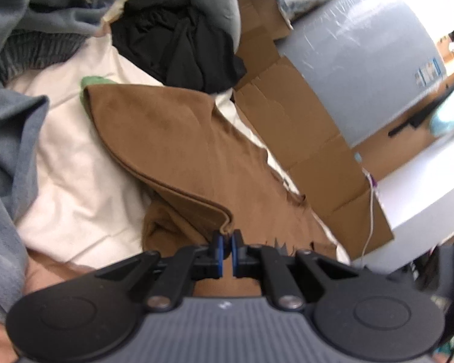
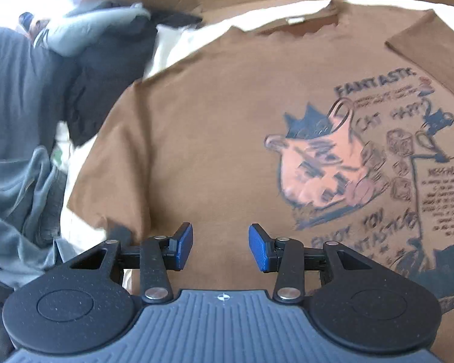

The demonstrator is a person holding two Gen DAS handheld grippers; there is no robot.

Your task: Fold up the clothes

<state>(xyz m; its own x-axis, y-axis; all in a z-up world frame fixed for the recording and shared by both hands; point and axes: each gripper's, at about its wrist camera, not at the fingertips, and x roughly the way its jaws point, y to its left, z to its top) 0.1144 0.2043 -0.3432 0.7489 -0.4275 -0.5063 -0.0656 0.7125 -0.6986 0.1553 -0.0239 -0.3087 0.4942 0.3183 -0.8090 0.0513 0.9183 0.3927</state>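
The left gripper (image 1: 226, 246), jaws pinching the brown T-shirt (image 2: 215, 115) hem, should be carrying it across evenly while the right gripper (image 2: 221, 246) is hovering wide open.

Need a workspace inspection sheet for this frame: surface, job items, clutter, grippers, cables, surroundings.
Surface: white sheet, wrinkled, largely covered by clothes.
Job's things: brown T-shirt lying print side up, cat graphic showing; one edge lifted into a fold in the left wrist view.
Clutter: grey garments heaped at the side, black garment bunched beyond the shirt, a bit of green fabric peeking out beside the fold.
Grippers: left gripper shut on the brown T-shirt edge; right gripper open, above the shirt's plain area.
Cables: thin white cable hanging along the cardboard.
Surroundings: flattened cardboard along the far edge, grey-white rounded container behind it.
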